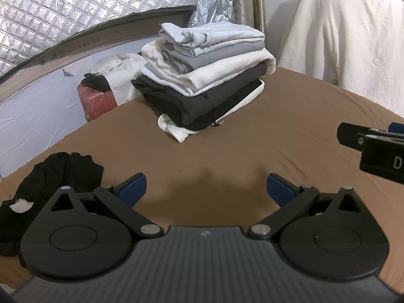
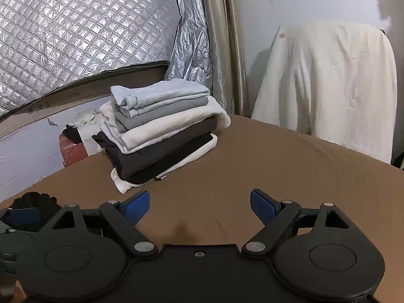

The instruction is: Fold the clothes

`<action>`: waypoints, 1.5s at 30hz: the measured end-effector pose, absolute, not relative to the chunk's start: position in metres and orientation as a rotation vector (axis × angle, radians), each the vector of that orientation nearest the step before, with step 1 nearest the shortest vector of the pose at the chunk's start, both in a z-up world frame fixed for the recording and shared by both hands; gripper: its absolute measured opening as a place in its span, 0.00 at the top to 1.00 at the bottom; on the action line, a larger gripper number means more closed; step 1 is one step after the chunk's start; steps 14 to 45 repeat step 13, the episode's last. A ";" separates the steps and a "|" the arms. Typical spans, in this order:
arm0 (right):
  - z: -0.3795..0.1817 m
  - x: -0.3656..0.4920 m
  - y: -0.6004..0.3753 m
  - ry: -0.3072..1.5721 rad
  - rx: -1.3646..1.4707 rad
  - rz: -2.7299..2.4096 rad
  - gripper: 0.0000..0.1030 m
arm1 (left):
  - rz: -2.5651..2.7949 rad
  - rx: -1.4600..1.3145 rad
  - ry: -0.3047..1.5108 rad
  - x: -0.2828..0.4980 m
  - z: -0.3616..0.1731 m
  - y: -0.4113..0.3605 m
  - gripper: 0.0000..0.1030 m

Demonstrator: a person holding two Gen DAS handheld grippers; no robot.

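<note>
A stack of folded clothes (image 1: 202, 75), in grey, white and black layers, sits at the far side of the brown bed sheet (image 1: 252, 131); it also shows in the right wrist view (image 2: 161, 128). A crumpled black garment (image 1: 50, 179) lies on the sheet at the near left, just left of my left gripper (image 1: 205, 189), which is open and empty above bare sheet. My right gripper (image 2: 199, 204) is open and empty too; its black body shows at the right edge of the left wrist view (image 1: 378, 149). The black garment peeks in at the right wrist view's left edge (image 2: 35, 202).
A red suitcase (image 1: 96, 101) with clothes piled on it stands beyond the bed's far left edge. A cream quilt (image 1: 348, 35) hangs at the back right. Quilted silver foil (image 1: 75, 7) covers the back wall.
</note>
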State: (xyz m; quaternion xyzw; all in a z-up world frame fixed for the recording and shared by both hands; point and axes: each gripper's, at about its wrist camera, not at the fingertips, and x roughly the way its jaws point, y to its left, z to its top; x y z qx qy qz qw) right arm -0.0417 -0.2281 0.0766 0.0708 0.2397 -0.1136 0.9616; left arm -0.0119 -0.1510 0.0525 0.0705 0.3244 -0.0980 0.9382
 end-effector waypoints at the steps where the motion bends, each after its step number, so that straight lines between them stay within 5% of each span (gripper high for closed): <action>1: 0.076 -0.042 -0.228 0.487 0.144 -0.230 0.13 | -0.201 0.146 0.664 -0.012 0.052 -0.151 0.00; 45: 0.077 -0.043 -0.225 0.493 0.141 -0.229 0.13 | -0.201 0.152 0.676 -0.014 0.051 -0.153 0.00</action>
